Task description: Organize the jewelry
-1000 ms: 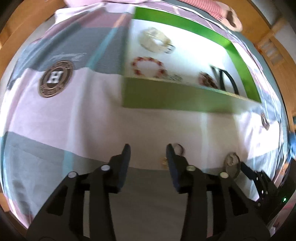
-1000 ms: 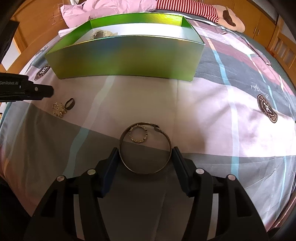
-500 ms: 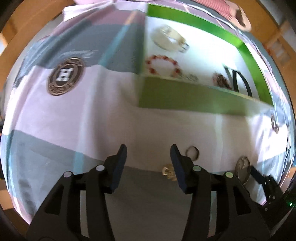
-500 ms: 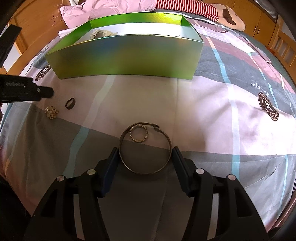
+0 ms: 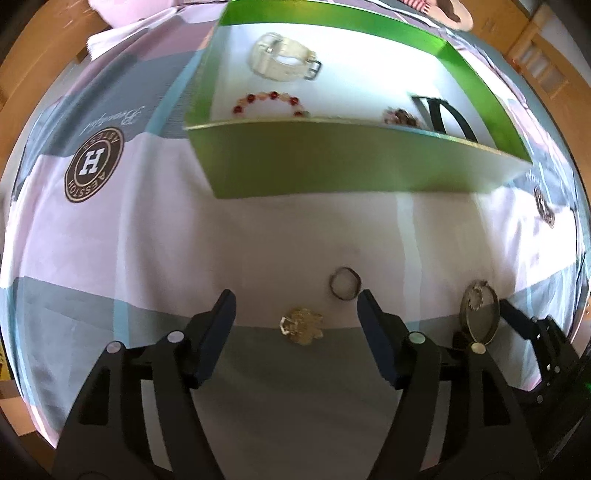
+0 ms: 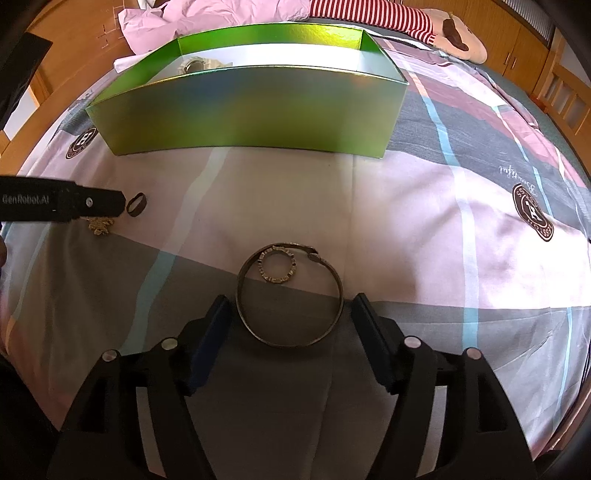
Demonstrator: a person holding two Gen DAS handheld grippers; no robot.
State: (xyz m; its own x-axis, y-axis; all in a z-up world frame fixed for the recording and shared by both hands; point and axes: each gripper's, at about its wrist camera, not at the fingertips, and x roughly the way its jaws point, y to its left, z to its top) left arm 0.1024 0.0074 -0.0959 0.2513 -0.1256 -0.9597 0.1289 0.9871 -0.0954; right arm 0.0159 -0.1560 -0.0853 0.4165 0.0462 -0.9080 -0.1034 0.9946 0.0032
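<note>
- The left tongs have just been opening. They now stand spread, with the gold brooch on the bed between the tips and neither pad on it.
- A second ago the brooch sat off by the right-hand finger; now it lies between the two, so the left hand has lined up over it.
- The dark ring lies just beyond the brooch, close to the right-hand fingertip, apart from both.
- The right tongs have also just been opening. The bangle lies between the spread tips, with gaps on both sides, so nothing is pinched.
- A small studded ring lies inside the bangle at its far edge.
- My reading: both hands are set for a pick, one piece each, and neither pick has begun.
- The green box stands beyond the loose pieces, open at the top. It already holds a pale strap, a red bead bracelet, a darker bead piece and a black band.
- The surface is a bed with a sheet in pink, grey and pale blue, printed with round brown badges; it is soft and slightly creased.
- Around it: a wooden bed frame, wooden cupboards, a pink pillow and a striped plush toy at the far end.
</note>
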